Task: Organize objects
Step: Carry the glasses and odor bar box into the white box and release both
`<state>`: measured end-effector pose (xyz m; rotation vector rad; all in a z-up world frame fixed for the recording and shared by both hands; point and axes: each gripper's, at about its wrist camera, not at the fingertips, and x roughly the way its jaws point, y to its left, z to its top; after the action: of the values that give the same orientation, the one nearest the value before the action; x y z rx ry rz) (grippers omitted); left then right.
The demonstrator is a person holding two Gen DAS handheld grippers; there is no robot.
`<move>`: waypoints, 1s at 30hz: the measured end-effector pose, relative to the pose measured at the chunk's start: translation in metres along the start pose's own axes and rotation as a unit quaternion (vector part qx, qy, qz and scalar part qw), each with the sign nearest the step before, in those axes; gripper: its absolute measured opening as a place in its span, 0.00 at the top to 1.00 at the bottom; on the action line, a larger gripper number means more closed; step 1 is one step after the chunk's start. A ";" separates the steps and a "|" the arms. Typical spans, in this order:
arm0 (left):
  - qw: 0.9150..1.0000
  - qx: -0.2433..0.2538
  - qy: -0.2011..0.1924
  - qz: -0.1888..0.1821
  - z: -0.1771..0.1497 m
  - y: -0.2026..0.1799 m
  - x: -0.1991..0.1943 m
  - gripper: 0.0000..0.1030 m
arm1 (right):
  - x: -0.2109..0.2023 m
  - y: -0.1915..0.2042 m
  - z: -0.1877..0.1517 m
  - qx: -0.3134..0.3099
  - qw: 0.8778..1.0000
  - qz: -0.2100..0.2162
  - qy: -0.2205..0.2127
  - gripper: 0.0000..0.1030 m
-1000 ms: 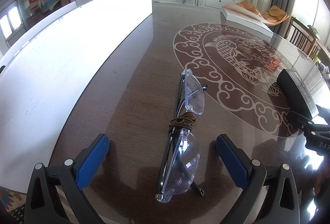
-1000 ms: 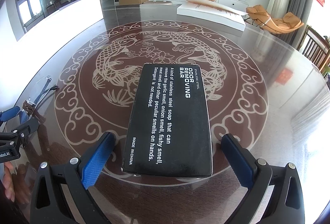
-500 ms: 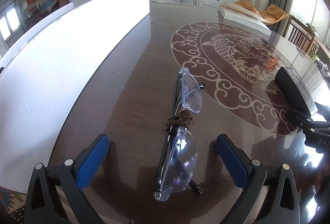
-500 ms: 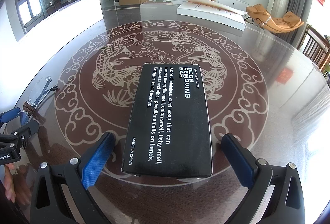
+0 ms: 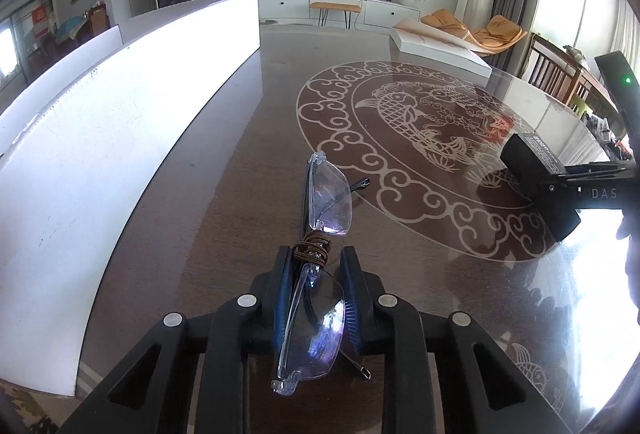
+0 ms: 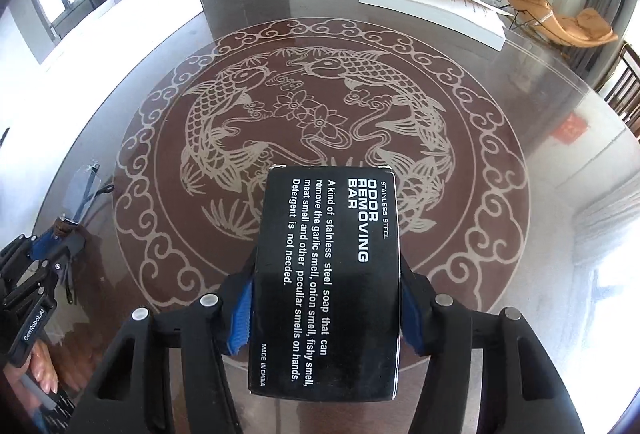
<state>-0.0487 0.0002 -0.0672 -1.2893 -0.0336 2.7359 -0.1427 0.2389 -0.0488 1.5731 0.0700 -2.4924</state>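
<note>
Eyeglasses (image 5: 320,274) with clear lenses and a brown cord wound round the bridge sit pinched in the left tool (image 5: 316,262), whose blue pads press on the near lens from both sides; the far lens points toward 12 o'clock over the glossy bench (image 5: 224,194). At 3 o'clock, the right tool (image 6: 326,286) clamps a black odor-removing soap bar box (image 6: 326,274) by its long sides, above the bench's carp medallion (image 6: 320,106).

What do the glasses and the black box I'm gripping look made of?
Glasses: clear, glossy plastic lenses, apparently, with thin dark arms and brown cord wound at the bridge. Black box: probably printed cardboard with a slight sheen; crisp folded edges, white lettering.
</note>
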 end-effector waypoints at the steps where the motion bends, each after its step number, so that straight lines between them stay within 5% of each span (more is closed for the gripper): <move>1: 1.000 -0.010 -0.008 -0.005 0.001 0.004 -0.005 0.77 | -0.006 0.002 -0.002 0.004 1.000 0.011 -0.006 0.43; 8: 0.995 -0.065 -0.069 -0.043 0.008 0.029 -0.067 0.77 | -0.058 0.028 -0.003 0.008 0.996 0.075 -0.047 0.43; 15: 0.980 -0.134 -0.141 -0.036 0.055 0.115 -0.147 0.77 | -0.099 0.115 0.061 -0.046 0.986 0.128 -0.101 0.43; 19: 0.980 -0.163 -0.108 0.032 0.074 0.187 -0.143 0.77 | -0.107 0.200 0.105 -0.095 0.973 0.165 -0.131 0.43; 23: 0.979 -0.188 -0.042 0.071 0.078 0.242 -0.109 0.77 | -0.083 0.296 0.135 -0.148 0.964 0.194 -0.109 0.43; 30: 0.971 -0.202 0.035 0.120 0.071 0.265 -0.066 0.74 | -0.018 0.406 0.131 -0.220 0.956 0.193 -0.034 0.42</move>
<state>-0.0873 -0.2685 0.0107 -1.5810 -0.4842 2.9905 -0.1755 -0.1756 0.0501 1.1840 0.2610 -2.0471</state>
